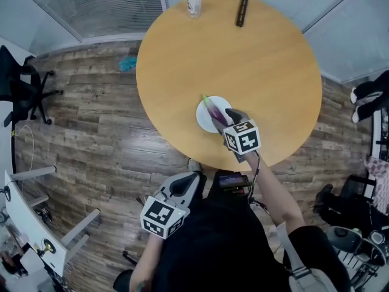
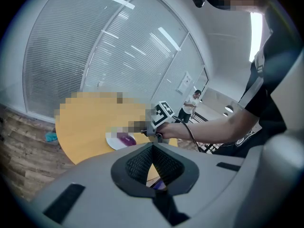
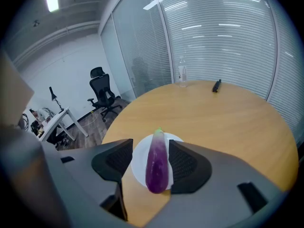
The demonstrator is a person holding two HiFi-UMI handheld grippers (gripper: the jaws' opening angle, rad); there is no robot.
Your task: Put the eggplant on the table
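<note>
A purple eggplant (image 1: 214,109) with a green tip lies on a small white plate (image 1: 203,118) near the front edge of the round wooden table (image 1: 243,66). My right gripper (image 1: 227,119) is open, one jaw on each side of the eggplant (image 3: 157,167). The fruit sits close against the right pad, and a gap shows at the left pad over the plate (image 3: 139,156). My left gripper (image 1: 186,183) hangs off the table, near the person's body. Its jaws (image 2: 153,149) are shut with nothing between them. In the left gripper view the eggplant (image 2: 126,138) and the plate (image 2: 113,142) appear far off.
A clear water bottle (image 1: 194,0) and a slim black object (image 1: 242,11) stand at the table's far edge. A black office chair (image 1: 24,90) and a white desk (image 1: 27,224) are on the wooden floor to the left. Glass walls with blinds ring the room.
</note>
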